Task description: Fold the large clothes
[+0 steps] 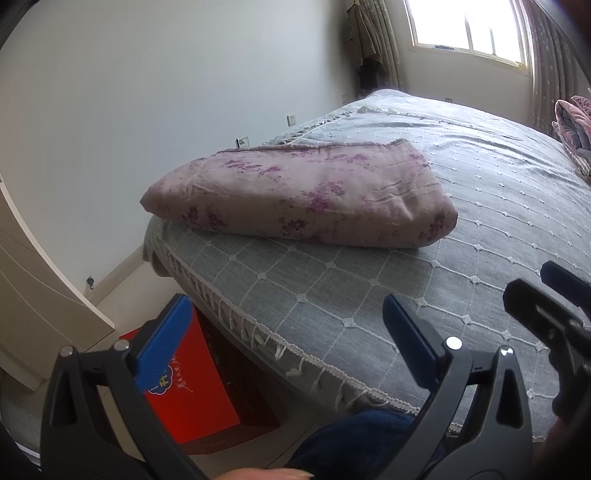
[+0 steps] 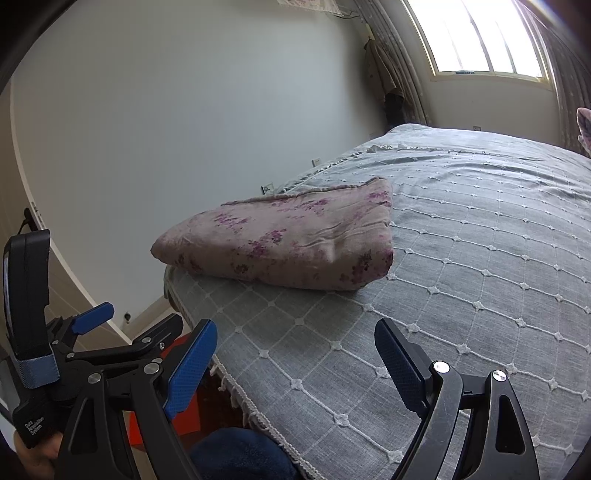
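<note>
One folded cloth lies mid-frame on the bed. "Data Acquisition System" is printed on the left gripper, lower left. Both the left gripper and the right gripper hover with fingers apart, empty.

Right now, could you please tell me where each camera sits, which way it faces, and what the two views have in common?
Left wrist: sits on the left gripper, low at the bed's near edge, facing the folded floral cloth; its open blue fingers, the right gripper and a dark-blue-clad leg show.
Right wrist: sits on the right gripper, facing the same cloth across the grey bedspread; its open fingers and the left gripper show.
Shared: cloth, bedspread, window, white wall.
</note>
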`<state>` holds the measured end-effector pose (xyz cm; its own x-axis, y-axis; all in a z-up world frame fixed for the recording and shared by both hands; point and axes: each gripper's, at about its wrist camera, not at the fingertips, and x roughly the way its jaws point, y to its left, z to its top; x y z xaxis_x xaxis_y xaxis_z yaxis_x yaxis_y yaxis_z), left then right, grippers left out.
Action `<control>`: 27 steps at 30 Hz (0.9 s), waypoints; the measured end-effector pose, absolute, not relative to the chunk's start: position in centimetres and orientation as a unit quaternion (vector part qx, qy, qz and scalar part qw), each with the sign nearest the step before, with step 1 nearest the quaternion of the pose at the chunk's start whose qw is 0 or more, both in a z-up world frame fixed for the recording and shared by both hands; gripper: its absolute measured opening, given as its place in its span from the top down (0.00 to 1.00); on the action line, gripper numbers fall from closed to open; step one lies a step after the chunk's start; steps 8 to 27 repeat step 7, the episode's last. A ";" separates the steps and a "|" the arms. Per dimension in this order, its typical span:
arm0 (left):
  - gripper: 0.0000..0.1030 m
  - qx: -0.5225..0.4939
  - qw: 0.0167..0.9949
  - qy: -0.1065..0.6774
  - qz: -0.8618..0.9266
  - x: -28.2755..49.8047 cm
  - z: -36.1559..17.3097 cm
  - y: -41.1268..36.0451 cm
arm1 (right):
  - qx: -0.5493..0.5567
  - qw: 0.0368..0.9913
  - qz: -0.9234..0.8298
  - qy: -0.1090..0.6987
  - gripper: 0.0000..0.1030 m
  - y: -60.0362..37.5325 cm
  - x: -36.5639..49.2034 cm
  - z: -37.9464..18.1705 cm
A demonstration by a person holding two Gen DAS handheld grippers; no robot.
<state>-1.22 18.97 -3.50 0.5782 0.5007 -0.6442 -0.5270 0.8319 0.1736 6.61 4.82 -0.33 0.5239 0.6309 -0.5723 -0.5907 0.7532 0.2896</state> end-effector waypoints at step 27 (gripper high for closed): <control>0.01 -0.018 0.888 0.355 0.291 -1.3 -3.5 18.8 | 0.027 0.872 0.350 0.341 0.14 5.0 6.7 -0.5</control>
